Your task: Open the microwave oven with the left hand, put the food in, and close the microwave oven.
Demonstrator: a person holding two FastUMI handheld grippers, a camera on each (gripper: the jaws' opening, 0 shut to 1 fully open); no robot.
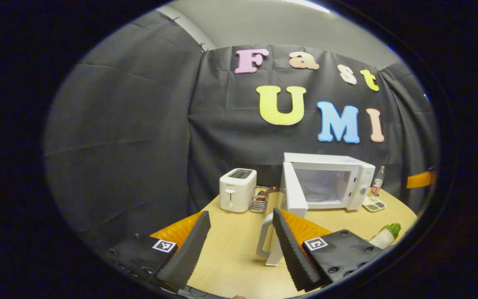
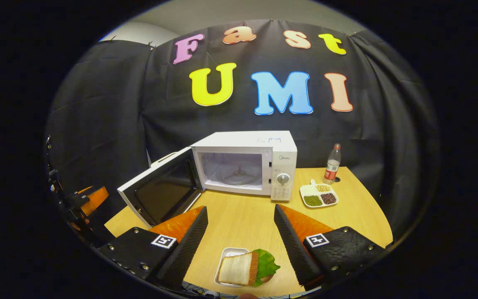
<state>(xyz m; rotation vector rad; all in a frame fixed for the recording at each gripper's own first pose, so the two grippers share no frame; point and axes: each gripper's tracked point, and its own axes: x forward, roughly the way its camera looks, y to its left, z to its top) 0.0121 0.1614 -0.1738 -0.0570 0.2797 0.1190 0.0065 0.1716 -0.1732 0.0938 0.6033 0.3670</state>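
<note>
Readable marks are few. Microwave [image 2: 243, 164], standing toward the bench's [image 2: 243, 220] far edge: a small brand mark at the top of its control panel [image 2: 283, 176] in the right gripper view, too small for me to make out. Toaster [image 1: 237, 189] near the far left edge: a faint mark on its front, unreadable. Bottle [image 2: 332, 164] by the far right edge carries a red label, its print too small. My hand-held grippers, left [image 1: 239, 236] and right [image 2: 241, 234], bear square black-and-white coded tags, patterns only, no letters or numbers.
</note>
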